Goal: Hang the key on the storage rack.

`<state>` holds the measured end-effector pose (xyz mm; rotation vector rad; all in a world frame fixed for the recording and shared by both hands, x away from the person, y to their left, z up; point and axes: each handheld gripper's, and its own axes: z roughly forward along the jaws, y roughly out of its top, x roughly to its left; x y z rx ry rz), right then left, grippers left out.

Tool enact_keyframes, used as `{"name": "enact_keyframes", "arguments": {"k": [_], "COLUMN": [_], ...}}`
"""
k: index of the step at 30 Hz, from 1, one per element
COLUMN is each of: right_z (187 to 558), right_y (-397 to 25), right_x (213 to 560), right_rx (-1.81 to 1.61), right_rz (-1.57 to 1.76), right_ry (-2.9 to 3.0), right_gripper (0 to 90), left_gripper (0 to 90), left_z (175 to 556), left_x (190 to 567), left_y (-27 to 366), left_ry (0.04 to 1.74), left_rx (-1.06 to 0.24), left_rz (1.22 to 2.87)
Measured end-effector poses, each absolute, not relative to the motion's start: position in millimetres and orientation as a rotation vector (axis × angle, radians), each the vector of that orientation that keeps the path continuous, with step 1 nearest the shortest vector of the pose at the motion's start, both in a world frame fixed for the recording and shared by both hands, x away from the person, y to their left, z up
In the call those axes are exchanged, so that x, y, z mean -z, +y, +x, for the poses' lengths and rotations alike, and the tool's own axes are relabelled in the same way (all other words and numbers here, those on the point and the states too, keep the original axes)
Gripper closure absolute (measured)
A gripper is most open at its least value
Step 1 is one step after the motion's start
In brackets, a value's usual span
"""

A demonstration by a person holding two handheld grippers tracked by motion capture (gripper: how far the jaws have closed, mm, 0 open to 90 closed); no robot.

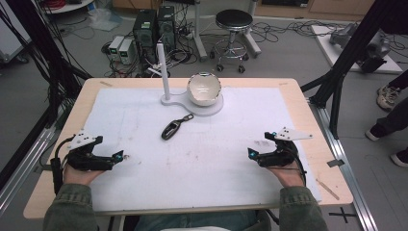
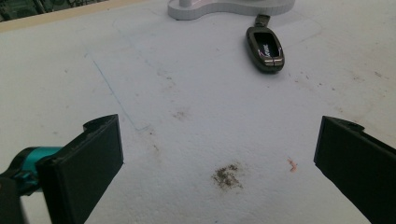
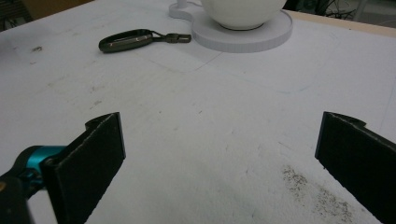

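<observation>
A dark car key fob (image 1: 172, 128) with a short strap lies on the white mat near the middle, just in front of a white stand (image 1: 192, 102). The stand carries a white bowl (image 1: 204, 89) and an upright white post (image 1: 164, 72). My left gripper (image 1: 121, 156) rests low at the mat's left side, open, with nothing between its jaws; the fob (image 2: 265, 48) lies well ahead of it. At the right side my right gripper (image 1: 251, 153) is open and empty too, with the fob (image 3: 126, 40) and the bowl (image 3: 243, 11) far ahead.
The white mat (image 1: 144, 120) covers most of a wooden table (image 1: 308, 110). Black frame struts (image 1: 346, 62) stand at the table's right and left. A stool (image 1: 233, 24), computer towers and cables sit on the floor behind. A person's shoes (image 1: 387, 96) show at far right.
</observation>
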<state>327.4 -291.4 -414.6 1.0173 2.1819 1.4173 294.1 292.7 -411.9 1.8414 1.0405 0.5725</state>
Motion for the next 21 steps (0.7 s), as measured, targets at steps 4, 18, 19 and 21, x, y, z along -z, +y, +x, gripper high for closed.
{"name": "enact_keyframes", "arguments": {"k": [4, 18, 19, 21], "right_z": [327.9, 326.9, 326.9, 326.1], "right_y": [-291.6, -291.4, -291.4, -290.7], "right_x": [414.9, 414.3, 414.3, 414.3], "right_rx": [-1.416, -1.415, -1.415, -1.409], "right_rz": [1.018, 1.015, 1.015, 1.021], "right_ry": [2.182, 2.175, 2.175, 2.178], "right_gripper": [0.5, 0.5, 0.5, 0.5], "left_gripper": [1.7, 1.8, 1.8, 1.7], "left_z": [294.4, 294.9, 294.9, 295.5], "left_x": [411.8, 413.3, 413.6, 414.1], "left_y": [293.6, 292.9, 292.7, 292.6], "left_ry": [1.039, 1.033, 1.035, 1.034], "left_rx": [-0.575, -0.555, -0.557, -0.558], "left_rz": [1.846, 1.856, 1.858, 1.868]}}
